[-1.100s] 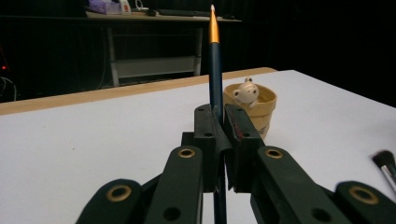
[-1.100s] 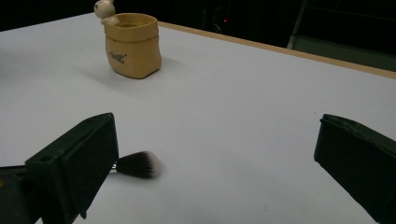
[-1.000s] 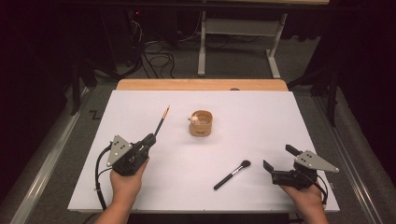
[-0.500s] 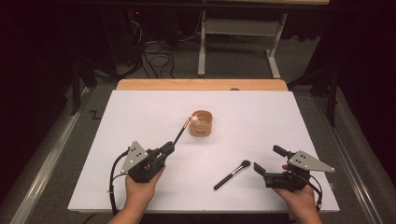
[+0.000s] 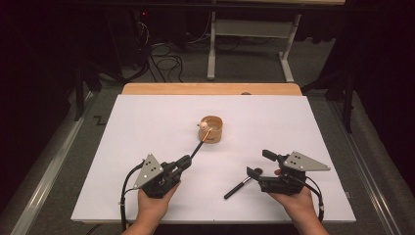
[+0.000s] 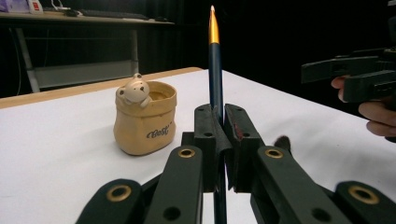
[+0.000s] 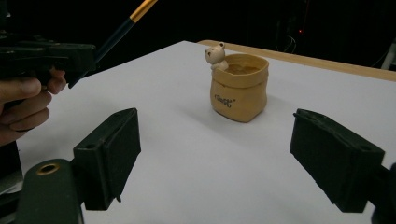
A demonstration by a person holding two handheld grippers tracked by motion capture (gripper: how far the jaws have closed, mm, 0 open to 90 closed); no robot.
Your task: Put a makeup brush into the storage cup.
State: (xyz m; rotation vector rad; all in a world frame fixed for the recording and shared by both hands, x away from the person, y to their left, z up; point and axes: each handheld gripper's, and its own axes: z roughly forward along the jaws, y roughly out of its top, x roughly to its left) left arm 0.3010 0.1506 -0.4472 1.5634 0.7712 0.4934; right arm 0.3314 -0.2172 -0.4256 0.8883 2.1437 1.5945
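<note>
My left gripper (image 5: 185,160) is shut on a slim brush (image 5: 199,145) with a dark handle and a gold ferrule. The brush tip reaches the rim of a small tan pot (image 5: 211,129) with a bear figure on its edge. In the left gripper view the handle (image 6: 215,70) rises upright from the closed jaws (image 6: 219,135), with the pot (image 6: 145,119) to the left. My right gripper (image 5: 258,163) is open; its jaws have just been closing, with nothing between them (image 7: 224,154). A black makeup brush (image 5: 238,186) lies on the table, its head under that gripper.
The white table top (image 5: 147,122) has a wooden strip (image 5: 210,88) along its far edge. Beyond it, on the dark floor, are cables and a desk frame (image 5: 249,34). The right gripper view has the pot (image 7: 239,88) ahead and the left hand (image 7: 23,100) at the left.
My left gripper moved right and forward with the slim brush, bringing its tip to the pot's rim. My right gripper shifted left over the black brush's head, and its jaws narrowed a little.
</note>
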